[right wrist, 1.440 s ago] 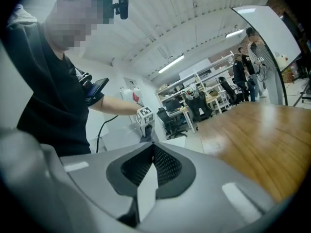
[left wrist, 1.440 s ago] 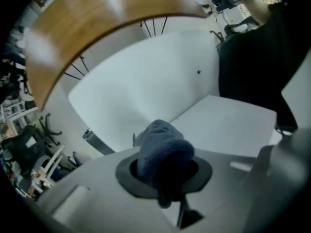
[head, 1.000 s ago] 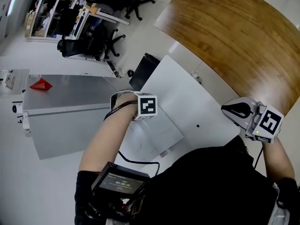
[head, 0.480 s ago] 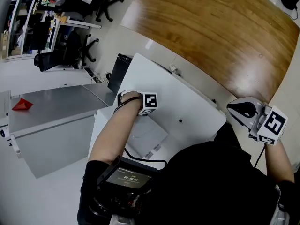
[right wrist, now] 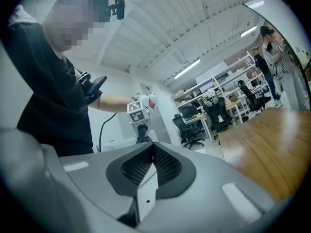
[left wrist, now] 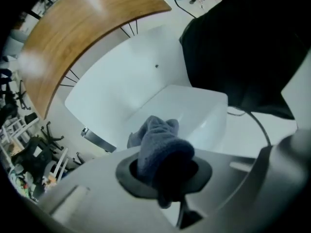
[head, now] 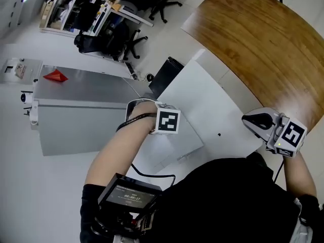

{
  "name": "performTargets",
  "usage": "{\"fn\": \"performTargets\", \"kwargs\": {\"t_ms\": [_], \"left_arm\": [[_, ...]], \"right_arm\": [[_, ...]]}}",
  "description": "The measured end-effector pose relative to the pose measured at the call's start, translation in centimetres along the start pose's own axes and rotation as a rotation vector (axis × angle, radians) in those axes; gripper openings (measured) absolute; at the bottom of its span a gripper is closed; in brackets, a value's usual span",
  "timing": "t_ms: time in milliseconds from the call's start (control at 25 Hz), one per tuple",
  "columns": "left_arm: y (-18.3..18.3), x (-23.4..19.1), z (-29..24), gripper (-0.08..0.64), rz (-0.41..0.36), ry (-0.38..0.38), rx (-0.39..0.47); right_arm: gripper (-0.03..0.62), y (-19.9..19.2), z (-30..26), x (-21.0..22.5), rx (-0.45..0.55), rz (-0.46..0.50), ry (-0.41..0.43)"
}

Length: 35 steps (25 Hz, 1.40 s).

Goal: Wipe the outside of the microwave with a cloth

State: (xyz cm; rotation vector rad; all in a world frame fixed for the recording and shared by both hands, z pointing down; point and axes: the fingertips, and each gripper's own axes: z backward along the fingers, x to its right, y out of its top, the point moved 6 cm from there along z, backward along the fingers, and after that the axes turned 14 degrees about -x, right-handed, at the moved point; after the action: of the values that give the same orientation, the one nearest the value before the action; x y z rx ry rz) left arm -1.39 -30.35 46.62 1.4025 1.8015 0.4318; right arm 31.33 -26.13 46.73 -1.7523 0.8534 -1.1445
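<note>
The white microwave is seen from above in the head view, its broad pale top next to the wooden table. My left gripper is down against its near white face and is shut on a grey-blue cloth. The cloth bunches out of the jaws toward the white surface. In the head view the marker cube and hand hide the cloth. My right gripper hovers off the microwave's right corner, apart from it. Its ribbed pads meet with nothing between them.
A curved wooden table runs behind the microwave. A grey cabinet with a red object on top stands at the left. A black box sits on the floor, with office chairs and desks beyond.
The head view has swung about. My left gripper, with the cloth in it, has shifted a little along the microwave's white face. The right gripper has hardly moved.
</note>
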Motion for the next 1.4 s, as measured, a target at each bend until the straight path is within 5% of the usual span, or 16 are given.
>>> {"fn": "performTargets", "kwargs": {"t_ms": [200,400,560,720,960,1160,1400], "left_arm": [[5.3,-3.1,-4.7,0.052,-0.063,-0.052,-0.054],[11.5,-6.3,-10.9,0.052,-0.114,-0.181,-0.093],[13.6,-7.4,-12.7,0.052,-0.127,-0.212,-0.116],[12.8,-6.0,-10.3,0.054,-0.140,-0.131,-0.058],[5.0,1.4,2.1,0.054,-0.150,0.060,0.099],[3.6,4.7,1.3,0.054,-0.148,0.027,0.076],[9.4,0.0,-4.4,0.052,-0.221,-0.026,0.024]], "right_arm": [[0.006,-2.0,0.0,1.3,-0.022,-0.026,-0.014],[0.006,-6.5,3.7,1.5,-0.071,-0.118,-0.117],[0.006,-8.1,6.4,0.8,-0.091,-0.194,-0.176],[0.006,-6.6,6.1,0.5,-0.065,-0.155,-0.162],[0.006,-1.0,2.9,-0.2,-0.019,-0.036,-0.048],[0.006,1.8,-0.8,0.3,0.009,0.040,0.047],[0.006,-2.0,-0.5,1.5,-0.034,-0.027,0.014]]}}
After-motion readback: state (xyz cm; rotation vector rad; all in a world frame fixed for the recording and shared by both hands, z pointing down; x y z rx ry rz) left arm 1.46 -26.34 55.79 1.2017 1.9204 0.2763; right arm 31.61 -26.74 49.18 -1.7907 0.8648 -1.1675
